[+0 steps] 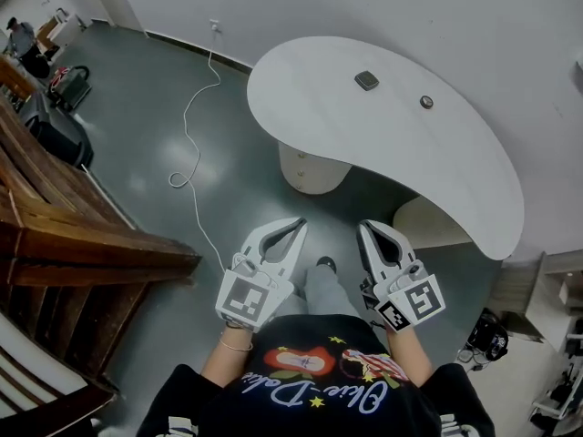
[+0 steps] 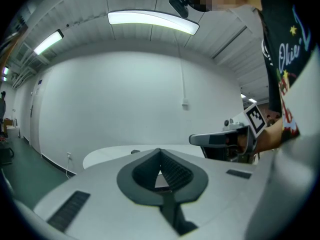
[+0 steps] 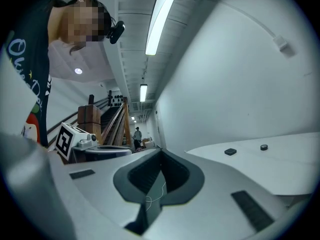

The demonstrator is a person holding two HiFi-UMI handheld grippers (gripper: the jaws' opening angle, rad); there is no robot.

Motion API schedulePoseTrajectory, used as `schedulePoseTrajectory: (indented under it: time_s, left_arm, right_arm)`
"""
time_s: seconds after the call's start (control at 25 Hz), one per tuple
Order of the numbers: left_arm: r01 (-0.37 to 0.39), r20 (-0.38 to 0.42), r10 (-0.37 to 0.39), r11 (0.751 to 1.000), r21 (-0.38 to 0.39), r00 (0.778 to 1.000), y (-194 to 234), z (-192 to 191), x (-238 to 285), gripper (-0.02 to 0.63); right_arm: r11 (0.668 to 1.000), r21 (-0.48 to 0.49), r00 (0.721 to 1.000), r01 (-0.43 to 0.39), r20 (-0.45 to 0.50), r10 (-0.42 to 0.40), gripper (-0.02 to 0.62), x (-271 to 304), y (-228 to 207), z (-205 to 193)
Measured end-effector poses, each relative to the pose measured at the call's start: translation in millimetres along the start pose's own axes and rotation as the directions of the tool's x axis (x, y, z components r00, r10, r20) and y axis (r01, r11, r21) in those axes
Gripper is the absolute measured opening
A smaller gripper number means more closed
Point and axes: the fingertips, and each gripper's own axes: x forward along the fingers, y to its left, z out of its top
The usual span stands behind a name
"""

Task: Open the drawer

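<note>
A white curved table [image 1: 319,107] stands ahead on two cream pedestals, one rounded [image 1: 310,167] and one at the right [image 1: 428,221]; no drawer front shows clearly in any view. My left gripper [image 1: 297,224] and right gripper [image 1: 365,228] are held side by side in front of the person's body, short of the table's near edge. Both are shut with nothing between the jaws. In the left gripper view the left gripper's [image 2: 160,151] tips meet, and the right gripper [image 2: 220,139] shows beside it. The right gripper's [image 3: 161,151] tips also meet in its own view.
A small dark square thing [image 1: 366,81] and a small round one [image 1: 426,102] lie on the tabletop. A white cable [image 1: 193,144] trails over the grey floor from a wall socket. A wooden staircase [image 1: 73,235] fills the left side, with bags [image 1: 55,126] beyond it.
</note>
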Motion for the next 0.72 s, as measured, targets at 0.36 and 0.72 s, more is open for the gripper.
schedulePoseTrajectory:
  time_s: [0.36,0.72]
  left_arm:
    - [-0.093,-0.014,0.093,0.995,0.033,0.996,24.1,6.4,42.0,0.002]
    - [-0.158,-0.027,0.158,0.987,0.021,0.987,45.3,1.1,95.9,0.002]
  right_arm:
    - [0.994,0.008,0.994,-0.109,0.001,0.109,0.000,40.5,-42.1,10.7]
    - [0.982,0.017,0.982,-0.187,-0.023,0.188,0.000,76.5,-92.8,7.9]
